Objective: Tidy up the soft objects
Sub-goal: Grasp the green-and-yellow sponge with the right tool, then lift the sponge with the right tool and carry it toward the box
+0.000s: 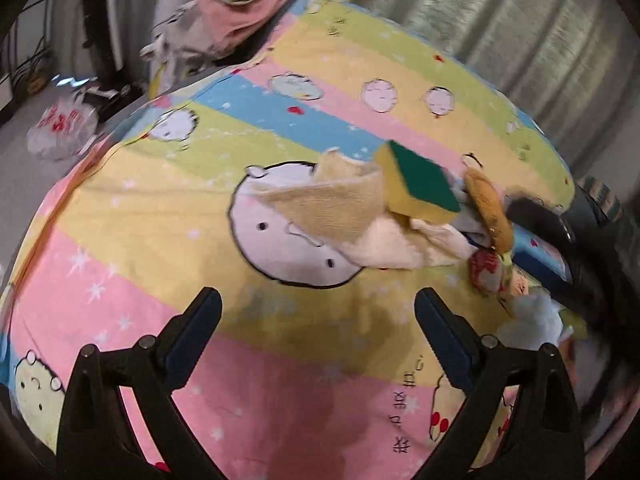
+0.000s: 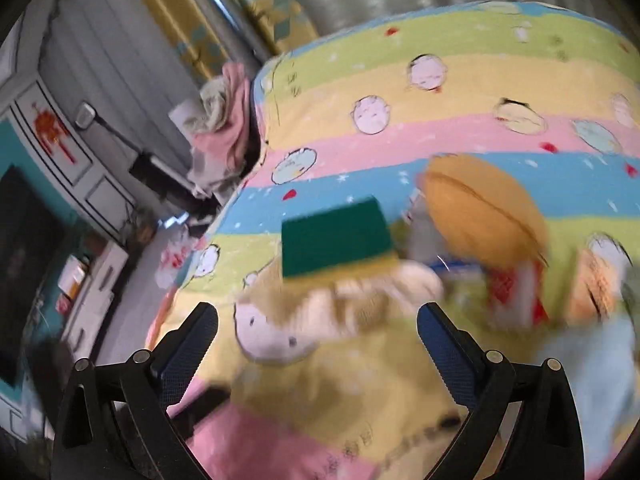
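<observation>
A striped cartoon bedsheet [image 1: 168,216] carries a beige towel [image 1: 332,208], a sponge [image 1: 420,184] and, apparently, a plush burger [image 1: 490,208]

Lighting's soft and even indoors, no harsh glare, colours on the bedsheet [image 1: 160,216] pretty vivid. Left wrist view is fairly sharp in the middle, slightly smeared toward the top and right edge. Right wrist view is heavily motion-blurred; the green sponge [image 2: 336,236] and the cloths around it are just streaks. Both have strong fisheye bending and dark vignetted corners. Faint shadow under the fingers [image 1: 200,320].
</observation>
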`<action>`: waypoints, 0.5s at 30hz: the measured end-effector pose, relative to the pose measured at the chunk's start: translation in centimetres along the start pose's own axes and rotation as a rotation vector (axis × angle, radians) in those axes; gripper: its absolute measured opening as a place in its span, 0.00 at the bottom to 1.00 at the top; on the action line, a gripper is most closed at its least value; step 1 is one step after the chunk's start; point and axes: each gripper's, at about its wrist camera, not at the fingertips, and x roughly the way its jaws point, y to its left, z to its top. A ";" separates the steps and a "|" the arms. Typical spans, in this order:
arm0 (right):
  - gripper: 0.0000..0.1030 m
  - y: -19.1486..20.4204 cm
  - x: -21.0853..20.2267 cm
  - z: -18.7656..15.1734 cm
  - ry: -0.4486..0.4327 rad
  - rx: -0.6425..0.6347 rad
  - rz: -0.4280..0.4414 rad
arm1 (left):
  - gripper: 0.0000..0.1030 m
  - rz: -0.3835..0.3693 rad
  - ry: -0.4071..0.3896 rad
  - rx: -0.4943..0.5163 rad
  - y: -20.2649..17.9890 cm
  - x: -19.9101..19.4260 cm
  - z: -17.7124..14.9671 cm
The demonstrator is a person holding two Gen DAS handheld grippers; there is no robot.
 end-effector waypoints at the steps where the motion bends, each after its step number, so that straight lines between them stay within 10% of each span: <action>1: 0.98 0.4 1.1 1.1 0.020 -0.010 -0.024 | 0.94 0.009 0.005 -0.012 0.3 0.2 0.3; 15: 0.97 0.3 10.1 3.4 0.210 -0.059 -0.140 | 0.94 -0.020 0.005 -0.116 3.2 -0.8 1.5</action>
